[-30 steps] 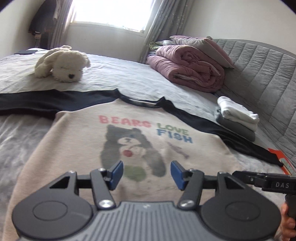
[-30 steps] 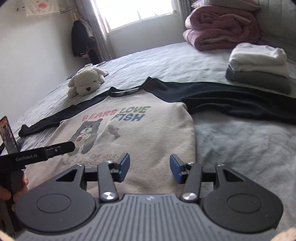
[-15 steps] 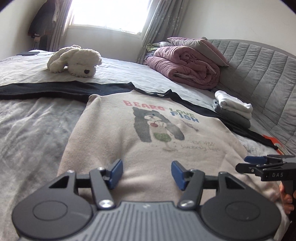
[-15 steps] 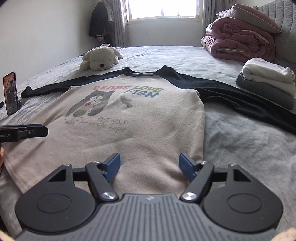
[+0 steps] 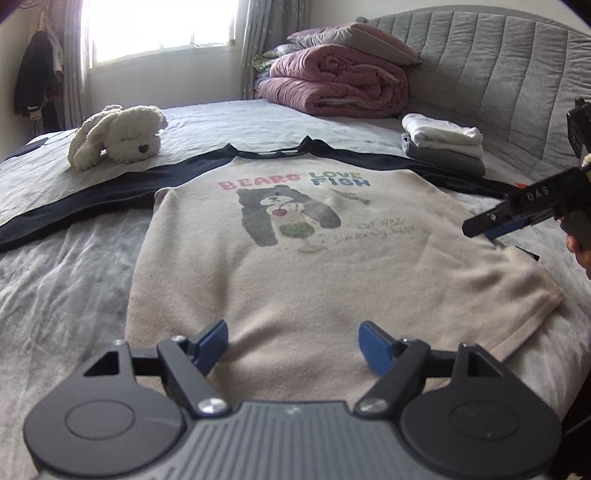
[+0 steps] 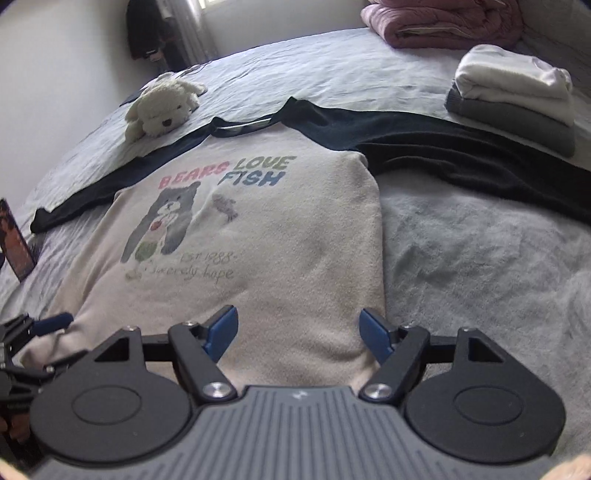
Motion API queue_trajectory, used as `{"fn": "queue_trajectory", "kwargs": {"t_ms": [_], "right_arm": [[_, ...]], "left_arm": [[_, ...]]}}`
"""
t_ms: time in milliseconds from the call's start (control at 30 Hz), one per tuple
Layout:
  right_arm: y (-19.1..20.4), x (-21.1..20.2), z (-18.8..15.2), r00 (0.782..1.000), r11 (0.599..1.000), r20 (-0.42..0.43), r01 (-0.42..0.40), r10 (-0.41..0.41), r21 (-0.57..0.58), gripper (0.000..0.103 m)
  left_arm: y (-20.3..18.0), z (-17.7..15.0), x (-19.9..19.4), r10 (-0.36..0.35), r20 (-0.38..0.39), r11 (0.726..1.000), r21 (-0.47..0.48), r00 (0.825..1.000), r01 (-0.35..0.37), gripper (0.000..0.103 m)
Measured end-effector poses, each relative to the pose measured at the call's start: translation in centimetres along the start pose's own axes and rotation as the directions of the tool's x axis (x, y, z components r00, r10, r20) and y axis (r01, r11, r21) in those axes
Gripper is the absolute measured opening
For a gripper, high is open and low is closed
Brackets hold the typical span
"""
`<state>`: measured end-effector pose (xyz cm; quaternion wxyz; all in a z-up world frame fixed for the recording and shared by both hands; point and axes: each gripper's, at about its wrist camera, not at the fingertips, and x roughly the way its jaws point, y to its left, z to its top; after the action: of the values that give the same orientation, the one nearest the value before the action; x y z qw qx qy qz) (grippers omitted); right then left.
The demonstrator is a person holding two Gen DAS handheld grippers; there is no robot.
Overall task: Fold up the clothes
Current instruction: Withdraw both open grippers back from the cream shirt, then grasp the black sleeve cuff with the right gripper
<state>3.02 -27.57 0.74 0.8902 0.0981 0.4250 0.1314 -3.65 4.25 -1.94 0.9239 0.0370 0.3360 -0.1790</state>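
While both tools (image 5: 293,345) (image 6: 299,334) gape empty, the shirt (image 5: 314,266) lies flat on the grey bed (image 5: 66,266) under a bright window (image 5: 159,26).

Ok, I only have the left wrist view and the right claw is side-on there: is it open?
Observer: Yes. The right claw is open, low over the shirt's hem near its right edge.
Operator: The left sleeve runs out of my frame. Where does it end?
Observer: Its cuff lies flat on the bed, stretched out.
Operator: Anything near it?
Observer: A phone-like screen stands upright beside the cuff.
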Motion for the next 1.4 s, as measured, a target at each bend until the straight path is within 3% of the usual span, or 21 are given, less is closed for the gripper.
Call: {"fn": "queue_trajectory", "kwargs": {"t_ms": [167,333,567,767,867,1033,1300,1367,1400], "right_arm": [[-1.4,-0.2,1.4,1.0,0.994,-0.001,-0.005,0.005,0.108,0.076],[-3.0,-0.9,3.2,0.998,0.982,0.009,0.059,-0.061,0.182,0.079],[-7.5,-0.9,5.9,0.995,0.909,0.0,0.094,-0.103,0.406,0.079],[-12.3,-1.0,7.9,0.984,0.809,0.025,0.13,-0.176,0.573,0.079],[-14.9,-1.1,7.8,0.974,0.753,0.066,0.122,-0.215,0.646,0.079],[-18.7,-1.2,6.7,0.951,0.619,0.119,0.088,-0.285,0.78,0.078],[-22.0,-1.1,7.1,0.899,0.518,0.16,0.083,-0.407,0.851,0.052],[-22.0,-0.8,7.4,0.881,0.513,0.166,0.097,-0.443,0.853,0.047],[-21.9,-0.6,7.6,0.87,0.515,0.164,0.114,-0.464,0.85,0.039]], "left_arm": [[0.2,3.3,-0.1,-0.064,-0.063,0.998,-0.032,0.996,0.062,0.084],[-0.2,7.3,1.1,-0.048,-0.066,0.999,0.012,0.997,0.049,0.088],[-0.4,10.6,4.9,-0.061,-0.077,0.997,0.052,0.995,0.065,0.093],[1.0,11.4,8.5,-0.079,-0.024,0.997,0.003,0.997,0.079,0.094],[2.1,11.8,10.5,-0.046,-0.06,0.997,-0.061,0.997,0.043,0.094],[4.5,12.1,12.2,-0.068,-0.074,0.981,-0.186,0.995,0.054,0.094],[7.1,12.2,13.0,-0.066,-0.074,0.966,-0.254,0.995,0.045,0.094],[7.6,12.3,13.0,-0.077,-0.07,0.958,-0.281,0.995,0.055,0.094],[7.8,12.3,13.0,-0.083,-0.069,0.954,-0.294,0.994,0.059,0.094]]}}
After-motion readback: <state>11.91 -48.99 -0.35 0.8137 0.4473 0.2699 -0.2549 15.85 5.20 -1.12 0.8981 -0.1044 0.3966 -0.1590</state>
